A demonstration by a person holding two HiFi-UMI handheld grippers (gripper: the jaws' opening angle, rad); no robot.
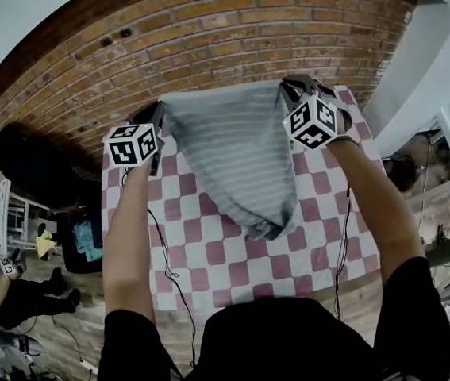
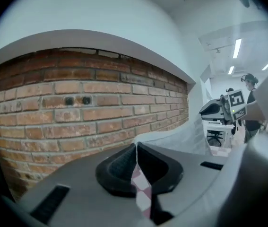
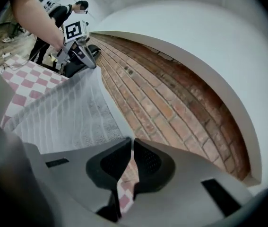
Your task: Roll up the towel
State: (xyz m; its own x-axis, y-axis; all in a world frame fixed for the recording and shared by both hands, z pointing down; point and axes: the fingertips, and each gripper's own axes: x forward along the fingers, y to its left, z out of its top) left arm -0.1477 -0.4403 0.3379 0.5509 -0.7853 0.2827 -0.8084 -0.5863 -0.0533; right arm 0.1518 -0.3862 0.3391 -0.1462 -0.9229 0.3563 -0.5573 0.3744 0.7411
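Nearest the camera, the person's dark-sleeved shoulders (image 1: 288, 344) are filling the bottom of the head view and hiding the near edge of the tabletop (image 1: 209, 270), which is showing a pink-and-white check. Both bare forearms are reaching forward and up over it. The left forearm (image 1: 125, 236) is running almost straight and the right forearm (image 1: 367, 205) is angling inward.

The towel (image 1: 236, 153), pale grey with fine stripes, is hanging between the two hands as a sheet that is narrowing downward. Its lower end is lying bunched on the tabletop near the middle, covering the checks beneath it.

The left gripper (image 1: 159, 113) is clamping the towel's upper left corner. In the left gripper view its dark pads (image 2: 119, 164) are pressing together, with only a thin pale edge of cloth showing in the seam. The rest of the pinched corner is hidden.

The right gripper (image 1: 287, 94) is gripping the upper right corner the same way. In the right gripper view its jaws are meeting, and the striped sheet is spreading away to the left. Both grippers are pointing slightly downward at about the same height, with their marker cubes facing the head camera.

Beyond them a brick wall (image 1: 232, 30) is closing off the far side. At the left edge a crouching person (image 1: 6, 300) is partly cut off and hard to make out.
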